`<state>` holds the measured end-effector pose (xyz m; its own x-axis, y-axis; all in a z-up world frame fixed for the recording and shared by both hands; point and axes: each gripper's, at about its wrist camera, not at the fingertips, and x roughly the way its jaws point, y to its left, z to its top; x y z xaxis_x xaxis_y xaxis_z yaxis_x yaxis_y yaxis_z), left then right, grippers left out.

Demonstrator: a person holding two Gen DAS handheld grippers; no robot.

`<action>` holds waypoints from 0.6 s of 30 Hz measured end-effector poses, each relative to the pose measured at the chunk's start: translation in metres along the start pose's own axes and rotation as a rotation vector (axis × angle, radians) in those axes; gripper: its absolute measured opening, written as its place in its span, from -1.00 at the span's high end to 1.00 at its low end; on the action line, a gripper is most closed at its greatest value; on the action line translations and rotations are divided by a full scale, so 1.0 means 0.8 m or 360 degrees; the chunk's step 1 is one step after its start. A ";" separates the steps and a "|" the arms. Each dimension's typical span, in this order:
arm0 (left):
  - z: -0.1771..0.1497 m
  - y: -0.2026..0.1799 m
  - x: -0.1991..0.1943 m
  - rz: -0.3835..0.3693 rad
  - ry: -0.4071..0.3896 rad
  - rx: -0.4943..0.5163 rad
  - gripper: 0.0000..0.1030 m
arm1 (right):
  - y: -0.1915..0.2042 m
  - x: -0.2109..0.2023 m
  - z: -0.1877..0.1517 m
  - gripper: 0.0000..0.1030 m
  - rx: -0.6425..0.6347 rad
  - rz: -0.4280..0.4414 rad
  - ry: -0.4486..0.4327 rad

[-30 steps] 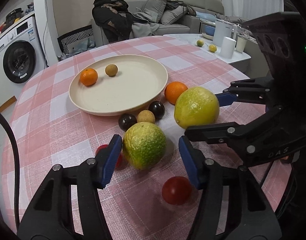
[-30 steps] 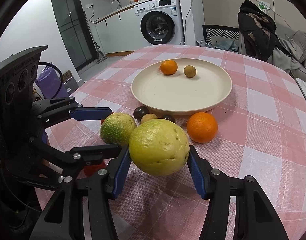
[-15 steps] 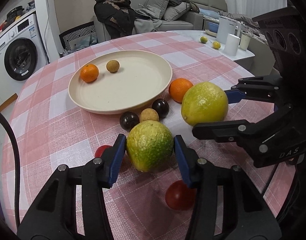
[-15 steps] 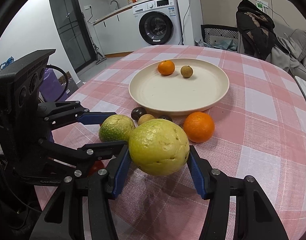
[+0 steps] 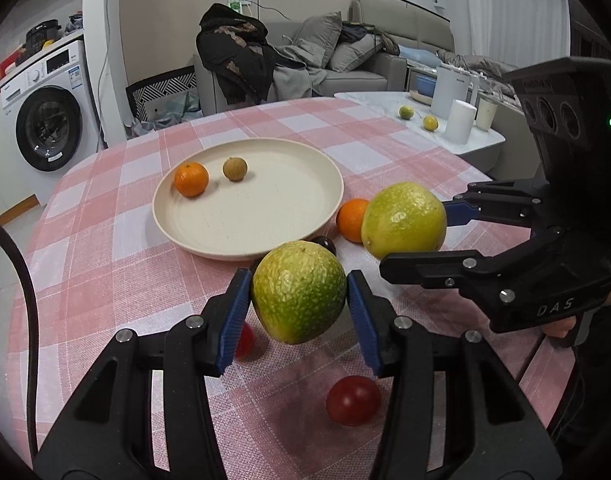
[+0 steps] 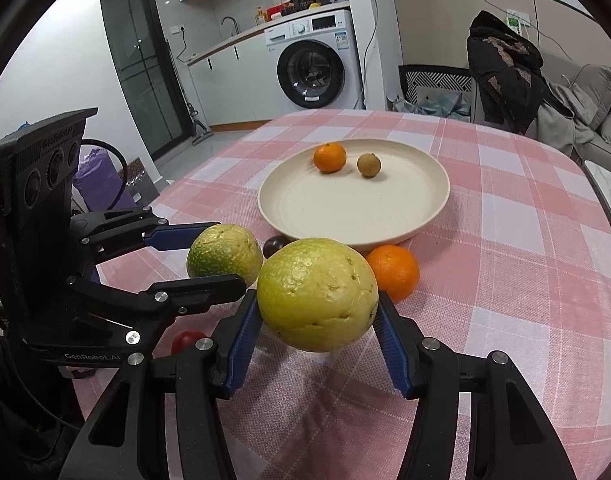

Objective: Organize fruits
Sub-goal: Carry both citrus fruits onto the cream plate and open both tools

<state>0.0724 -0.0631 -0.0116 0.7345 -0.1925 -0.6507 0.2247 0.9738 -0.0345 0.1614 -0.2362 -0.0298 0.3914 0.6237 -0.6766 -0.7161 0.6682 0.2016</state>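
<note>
My left gripper (image 5: 299,304) is shut on a green citrus fruit (image 5: 298,297) and holds it above the cloth; it also shows in the right wrist view (image 6: 224,255). My right gripper (image 6: 317,312) is shut on a yellow citrus fruit (image 6: 317,294), lifted too, seen in the left wrist view (image 5: 403,220). A cream plate (image 5: 265,216) holds a small mandarin (image 5: 191,179) and a brown longan (image 5: 235,169). An orange (image 6: 393,272) and a dark plum (image 6: 276,245) lie in front of the plate.
Red tomatoes (image 5: 353,400) (image 5: 244,340) lie on the pink checked tablecloth (image 5: 105,264) below my grippers. A side table with white cups (image 5: 459,122) stands at the right. A washing machine (image 6: 317,72) and a sofa (image 5: 345,60) are behind the table.
My left gripper closed on the green fruit and lifted it off the cloth. My right gripper kept hold of the yellow fruit and rose slightly.
</note>
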 end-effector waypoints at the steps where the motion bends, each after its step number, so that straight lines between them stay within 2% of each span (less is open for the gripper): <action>1: 0.001 0.001 -0.003 0.0001 -0.0011 -0.0007 0.11 | 0.000 -0.002 0.001 -0.10 0.0003 -0.0001 -0.0012; 18: 0.033 0.015 -0.027 0.0084 -0.0151 -0.0086 0.11 | -0.018 -0.028 0.031 -0.10 0.0048 -0.0060 -0.0191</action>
<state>0.0761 -0.0503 0.0218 0.8022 -0.1486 -0.5783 0.1508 0.9876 -0.0446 0.1774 -0.2500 0.0000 0.4855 0.6407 -0.5947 -0.6826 0.7029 0.2000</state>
